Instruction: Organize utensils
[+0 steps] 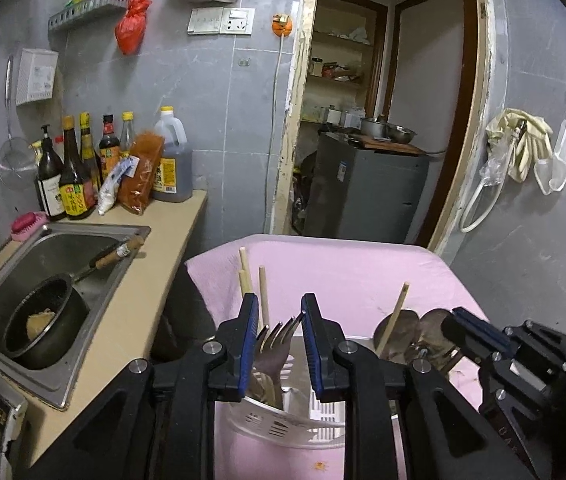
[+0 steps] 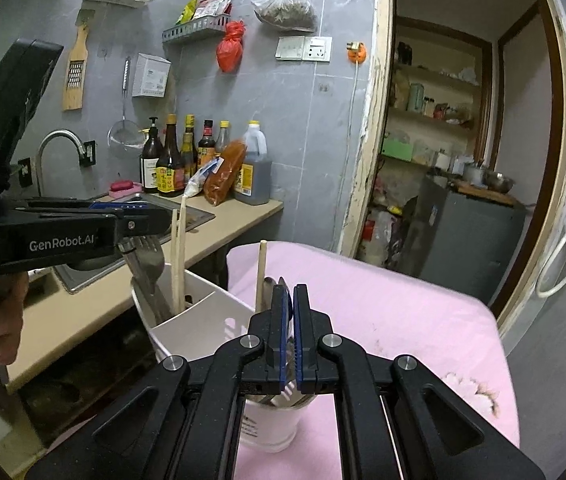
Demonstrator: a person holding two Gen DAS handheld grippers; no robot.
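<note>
Claws come first. The left gripper point(image 1: 276, 322) has its two blue pads spread wide apart and holds nothing. It hangs right over the tines of a shiny metal fork point(image 1: 279, 332). The fork stands up in the left part of a white plastic holder with slots in its wall point(image 1: 283, 426). Three pale wooden chopsticks point(image 1: 264, 294) stand next to the fork in the same part. In the right wrist view this claw sits just above the fork point(image 2: 148, 258), and I cannot tell if it touches it.

The right gripper point(image 2: 291, 322) has its blue pads squeezed nearly together on a thin grey metal utensil point(image 2: 275, 286), a spoon I think, though most of it is hidden. That utensil stands in a small white round cup point(image 2: 271, 426), which is just beside the slotted holder point(image 2: 199, 330). One more pale chopstick point(image 2: 261, 276) leans in the cup too. From the left view, two round spoon bowls point(image 1: 423, 330) show in that cup.

Both the holder and the cup sit on a pink cloth over a table point(image 1: 363, 276). Off to the left is a steel sink point(image 1: 83, 240) with a black pan point(image 1: 43, 320) in it.

I think the sorting is partly done. The right claw looks ready to lift its utensil out of the cup. Next it needs a straight pull up, so the cup does not tip, then a move over to the holder.
</note>
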